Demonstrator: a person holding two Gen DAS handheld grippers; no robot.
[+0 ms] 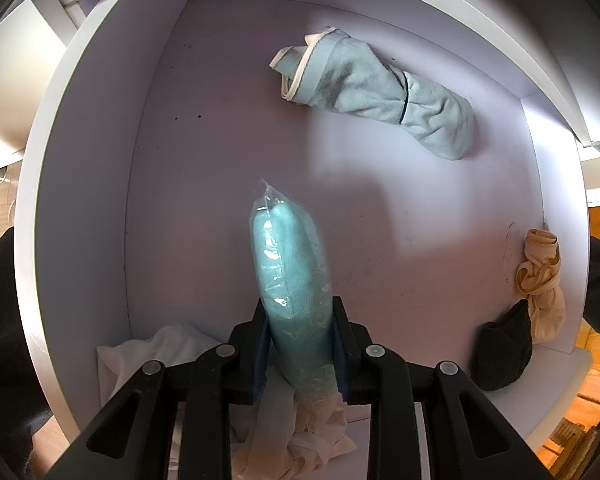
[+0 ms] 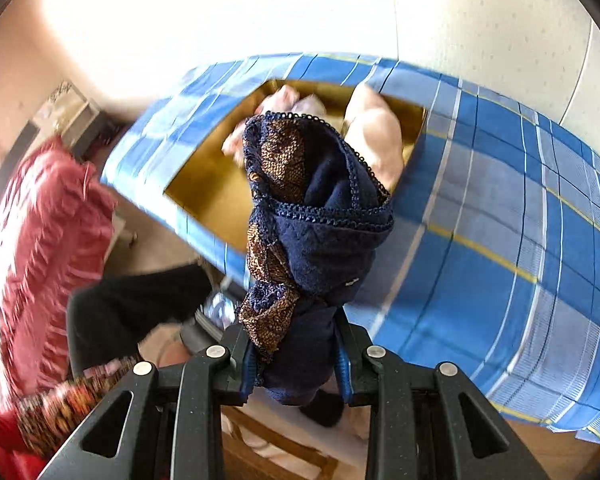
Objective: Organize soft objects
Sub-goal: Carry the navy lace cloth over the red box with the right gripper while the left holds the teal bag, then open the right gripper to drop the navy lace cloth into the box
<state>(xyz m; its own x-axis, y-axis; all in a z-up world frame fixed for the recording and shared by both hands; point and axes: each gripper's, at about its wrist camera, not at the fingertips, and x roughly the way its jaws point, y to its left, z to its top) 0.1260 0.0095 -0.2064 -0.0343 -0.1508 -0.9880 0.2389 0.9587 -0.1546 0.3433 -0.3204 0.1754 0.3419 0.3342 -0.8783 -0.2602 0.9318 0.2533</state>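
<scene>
We judge both loads light and limp: left gripper clamps the slippery bagged cloth low, right gripper pinches the bunched lace garment.

Teal bagged cloth; navy, brown-lace garment.

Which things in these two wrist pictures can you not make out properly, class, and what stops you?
- Left wrist view: white cloth, partly behind the left gripper.
- Left wrist view: black item, too dark to identify.
- Right wrist view: cardboard box contents, blurred and behind the navy lace garment.
- Right wrist view: red fabric, blurred, cut by the edge.
</scene>
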